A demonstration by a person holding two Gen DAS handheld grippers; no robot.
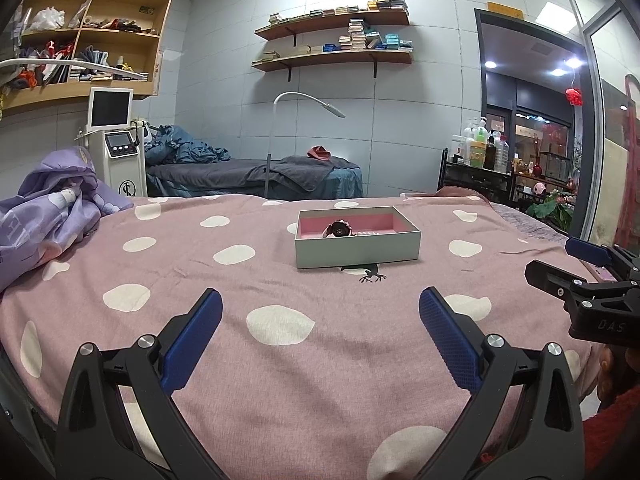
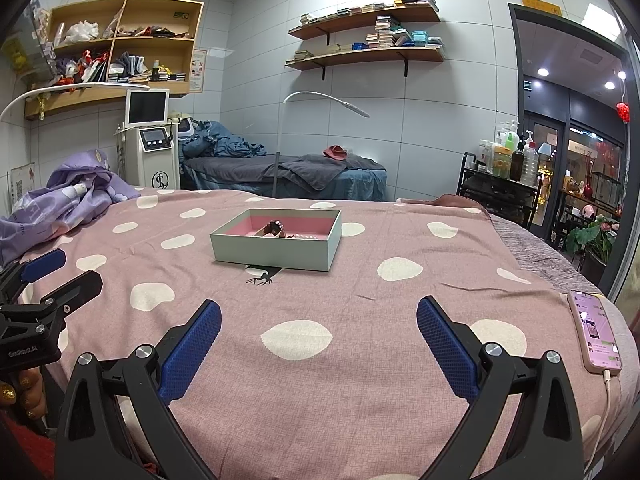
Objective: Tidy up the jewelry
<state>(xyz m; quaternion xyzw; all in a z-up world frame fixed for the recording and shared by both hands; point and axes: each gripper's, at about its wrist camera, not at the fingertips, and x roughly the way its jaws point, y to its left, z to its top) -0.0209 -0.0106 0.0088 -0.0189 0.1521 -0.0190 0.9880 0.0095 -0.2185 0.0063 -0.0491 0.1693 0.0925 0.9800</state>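
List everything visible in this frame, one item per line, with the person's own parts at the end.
jewelry box: 1, pale green with pink lining, open, centre of the bedspread
jewelry: dark piece plus a pearl strand, inside the box
bedspread: 1, pink with cream spots, covering the near bed
phone: 1, pink, screen lit, cable attached, right edge of the bedspread
quilt: 1, lilac, bunched at the far left
machine: 1, white with screens, behind the bed
wall shelves: 2, wooden, holding small boxes
left gripper: black with blue pads, open, empty
right gripper: black with blue pads, open, empty
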